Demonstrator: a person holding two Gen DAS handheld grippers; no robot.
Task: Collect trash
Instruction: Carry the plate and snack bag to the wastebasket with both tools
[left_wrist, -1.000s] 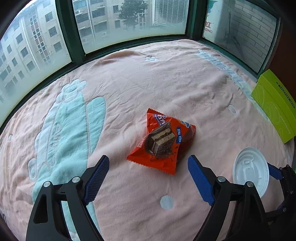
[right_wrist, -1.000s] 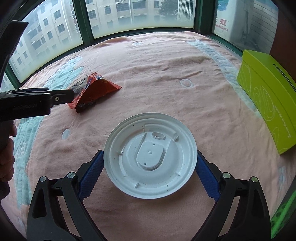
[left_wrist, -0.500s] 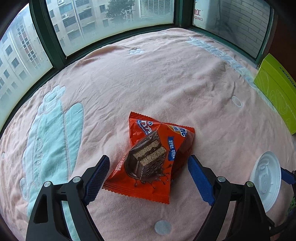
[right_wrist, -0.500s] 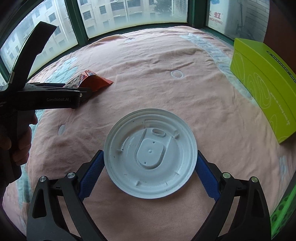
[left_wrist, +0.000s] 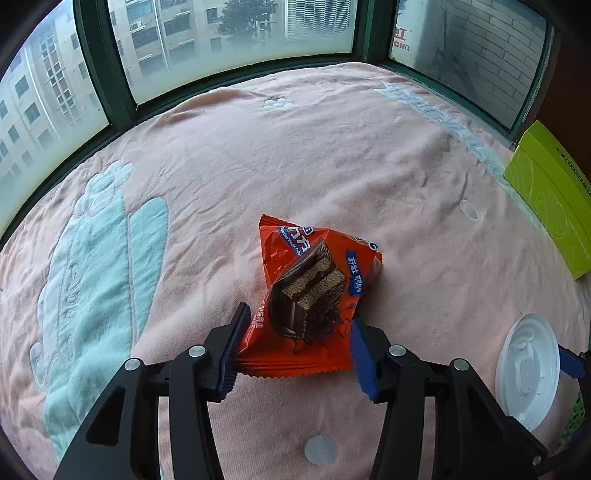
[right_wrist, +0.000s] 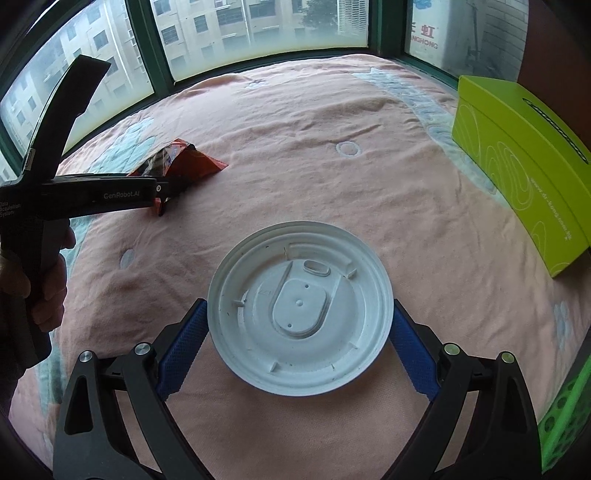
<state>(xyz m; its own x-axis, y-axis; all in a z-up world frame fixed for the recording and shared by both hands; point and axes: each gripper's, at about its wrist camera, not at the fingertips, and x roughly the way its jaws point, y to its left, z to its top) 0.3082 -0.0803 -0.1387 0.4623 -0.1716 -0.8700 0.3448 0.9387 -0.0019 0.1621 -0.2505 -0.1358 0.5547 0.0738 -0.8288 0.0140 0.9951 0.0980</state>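
Your left gripper jaws have just been closing and now pinch the orange snack wrapper at six o'clock on the blanket; your right gripper clamps the white lid, ready for binning.

Left gripper: jaws have just been closing; they now stand far narrower than half a second ago, blue pads pressed against both side edges of the orange snack wrapper. A second ago the wrapper lies ahead of the wide-spread fingers; now its near end sits between them.

Orange snack wrapper: no longer flat on the pink blanket; it is buckled and pinched inward, its far end tented upward.
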